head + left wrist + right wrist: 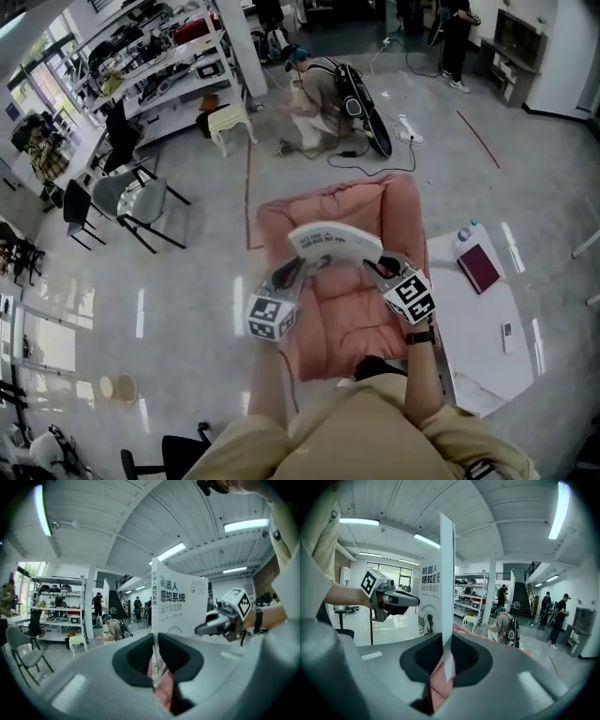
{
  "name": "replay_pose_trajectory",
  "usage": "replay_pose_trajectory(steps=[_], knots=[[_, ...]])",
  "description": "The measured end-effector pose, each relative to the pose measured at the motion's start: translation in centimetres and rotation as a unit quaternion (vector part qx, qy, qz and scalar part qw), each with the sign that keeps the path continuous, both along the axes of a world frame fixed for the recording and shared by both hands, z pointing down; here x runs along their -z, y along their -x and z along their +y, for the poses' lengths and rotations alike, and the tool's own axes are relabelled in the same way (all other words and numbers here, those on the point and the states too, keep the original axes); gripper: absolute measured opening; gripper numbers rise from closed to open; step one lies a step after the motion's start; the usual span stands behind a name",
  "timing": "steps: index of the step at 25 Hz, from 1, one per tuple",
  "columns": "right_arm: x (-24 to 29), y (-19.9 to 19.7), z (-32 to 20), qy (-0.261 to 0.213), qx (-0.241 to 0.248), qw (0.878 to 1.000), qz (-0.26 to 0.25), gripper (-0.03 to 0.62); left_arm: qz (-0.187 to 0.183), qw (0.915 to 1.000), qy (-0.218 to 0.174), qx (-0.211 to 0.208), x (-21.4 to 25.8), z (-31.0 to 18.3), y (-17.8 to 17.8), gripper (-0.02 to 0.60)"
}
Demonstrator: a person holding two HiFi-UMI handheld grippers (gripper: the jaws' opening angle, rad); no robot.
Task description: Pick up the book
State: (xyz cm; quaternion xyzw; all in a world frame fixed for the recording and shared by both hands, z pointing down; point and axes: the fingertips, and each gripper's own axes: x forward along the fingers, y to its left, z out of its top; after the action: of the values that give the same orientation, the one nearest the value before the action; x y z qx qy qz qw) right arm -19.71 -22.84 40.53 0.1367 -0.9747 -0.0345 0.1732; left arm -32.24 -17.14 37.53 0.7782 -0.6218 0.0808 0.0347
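I have the book point(335, 245) up in the air between my two tools, above the seat of the pink armchair point(389, 202) and clear of it. My left tool point(155, 644) is clenched on one thin edge of it and my right tool point(446, 654) on the opposite edge. In each gripper view the pads bite on only a narrow strip of the book. It is a white paperback, and from the head view it bows upward in an arch between the two grips. From that I judge it light and flexible rather than stiff, with a smooth cover that could slide under the pads. These edge grips look shallow to me. A surer hold would be deeper in and nearer the spine, where the pages are bound and the block bends least. Pressing my tools toward each other would likely buckle it further, and drawing them apart could pull an edge free or strain the cover. Whether each tool has the whole thickness or only some leaves, I cannot tell.
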Motion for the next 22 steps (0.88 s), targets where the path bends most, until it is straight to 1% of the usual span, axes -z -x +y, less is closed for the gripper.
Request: replay_pose_trajectory(steps=[5,11,22], knots=[[2.4,1.4,1.6,-0.002,0.019,1.0,-0.024,0.049,-0.001,0.9994,-0.023,0.024,2.7,2.4,0.9,0.037],[3.0,2.9,2.8,-0.006,0.027,0.999,-0.042,0.051,-0.006,0.9987,-0.035,0.036,3.5,4.1,2.1,0.037],[5.2,2.7,3.1,-0.029,0.008,0.998,-0.058,0.052,-0.01,0.998,-0.055,0.029,5.4,4.6,1.8,0.037]])
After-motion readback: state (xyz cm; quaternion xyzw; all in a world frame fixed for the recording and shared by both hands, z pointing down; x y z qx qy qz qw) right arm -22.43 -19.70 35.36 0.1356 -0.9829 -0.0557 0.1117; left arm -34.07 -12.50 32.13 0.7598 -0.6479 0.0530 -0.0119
